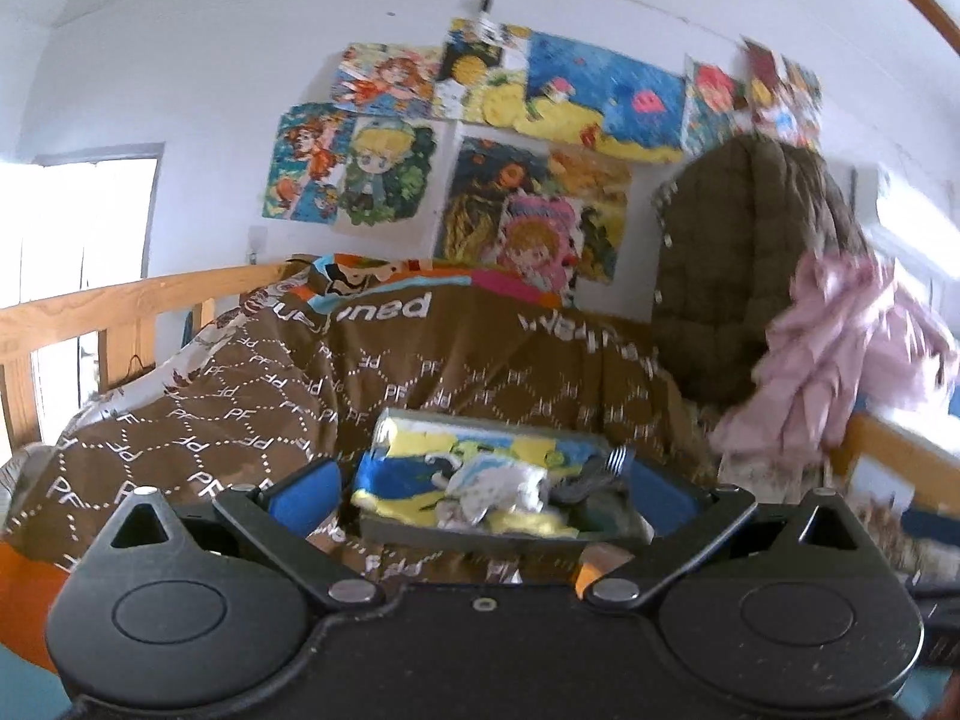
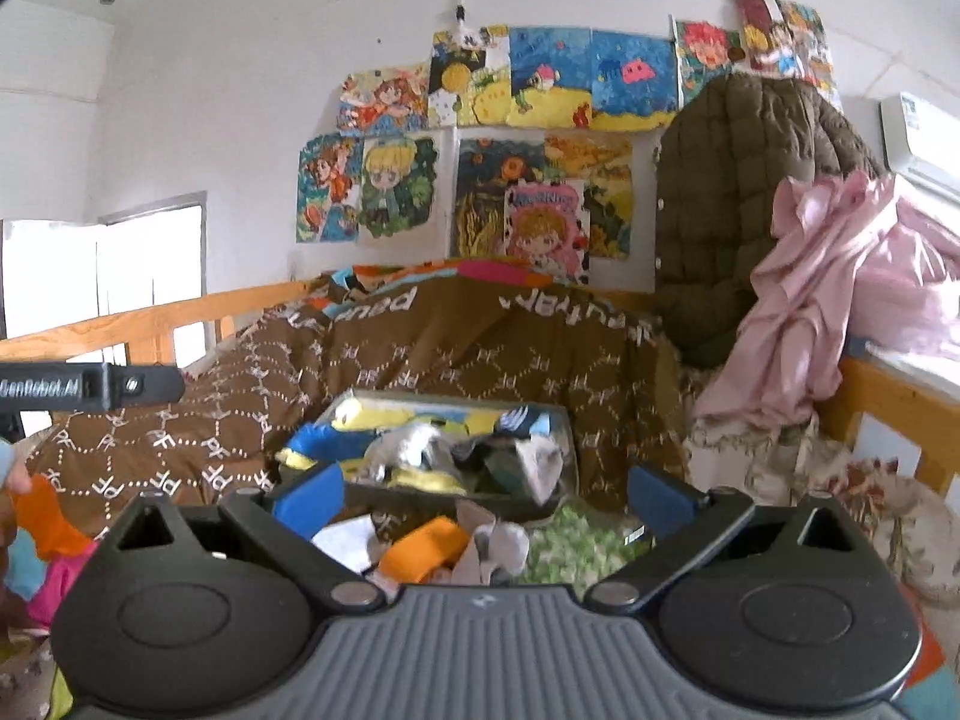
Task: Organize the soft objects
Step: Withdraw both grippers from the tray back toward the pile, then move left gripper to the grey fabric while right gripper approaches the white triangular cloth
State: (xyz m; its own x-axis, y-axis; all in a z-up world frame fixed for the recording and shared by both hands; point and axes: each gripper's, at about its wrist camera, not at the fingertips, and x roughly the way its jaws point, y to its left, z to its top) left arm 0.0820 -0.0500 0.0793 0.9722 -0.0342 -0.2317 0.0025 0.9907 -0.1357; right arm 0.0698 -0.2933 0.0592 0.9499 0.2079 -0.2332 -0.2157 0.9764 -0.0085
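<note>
On the bed, against the brown quilt printed with white letters [image 2: 420, 360], sits a shallow grey fabric box [image 2: 564, 438] stuffed with yellow, blue and white soft items, while loose pieces — an orange one [image 2: 423, 549], a grey-white one [image 2: 498, 546] and a green-and-white fluffy one [image 2: 576, 546] — lie just in front of it. Both the left gripper [image 1: 486, 489] and the right gripper [image 2: 483, 492] hover with blue-padded fingers [image 2: 309, 495] spread apart, holding nothing. The box looks overfull, so I judge that pushing more in could spill its contents or tip it on the soft quilt.
</note>
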